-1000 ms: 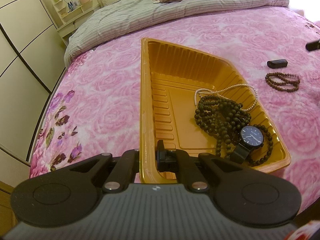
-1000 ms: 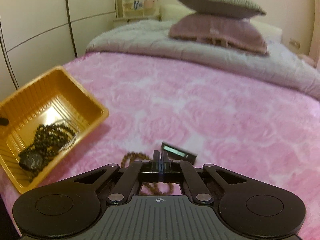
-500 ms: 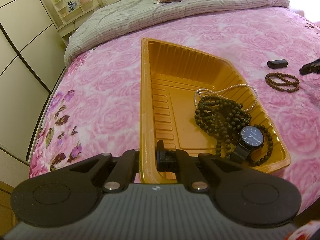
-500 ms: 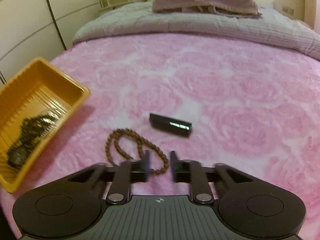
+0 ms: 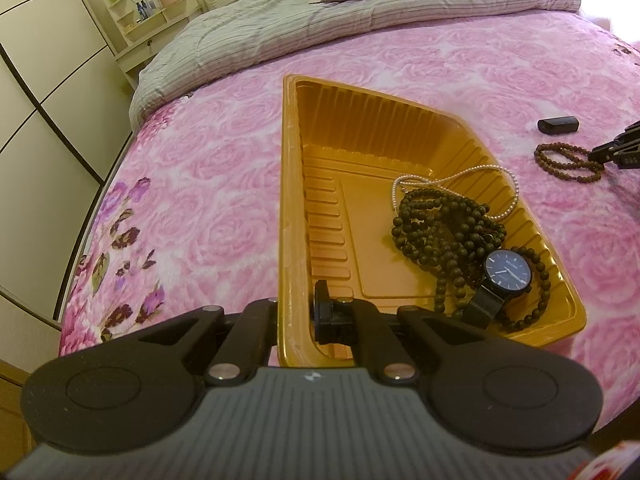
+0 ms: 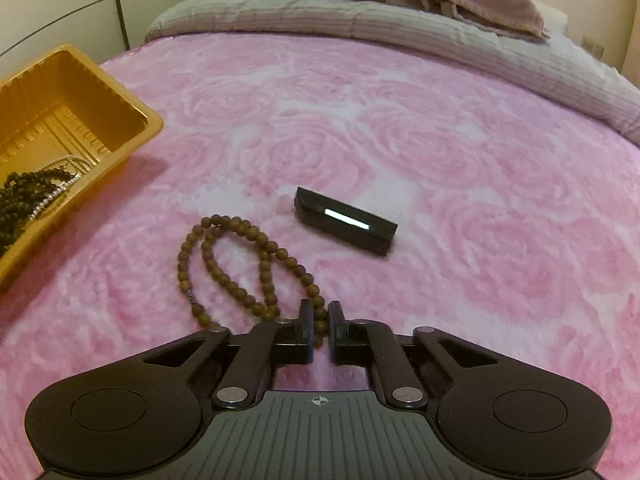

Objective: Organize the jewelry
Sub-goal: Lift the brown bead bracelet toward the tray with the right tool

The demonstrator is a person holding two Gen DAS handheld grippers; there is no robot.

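Note:
A gold plastic tray (image 5: 292,184) lies on the pink bed; it also shows in the right wrist view (image 6: 132,120). It holds dark bead strands (image 5: 444,220), a pearl necklace (image 5: 456,176) and a black watch (image 5: 506,274). My left gripper (image 5: 298,312) is shut on the tray's near rim. A brown bead bracelet (image 6: 240,264) lies on the blanket, also in the left wrist view (image 5: 568,162). My right gripper (image 6: 319,316) stands at its near end, jaws narrowly apart with beads between the fingertips. A small black box (image 6: 346,220) lies just beyond.
The pink rose blanket (image 6: 440,140) covers the bed. A grey striped duvet (image 5: 320,28) and pillows (image 6: 436,0) lie at the head. Wardrobe doors (image 5: 40,80) and a small shelf (image 5: 140,20) stand to the left.
My right gripper opened, dropped toward the brown bracelet, and has narrowed around its near beads. The left gripper and tray have not moved.

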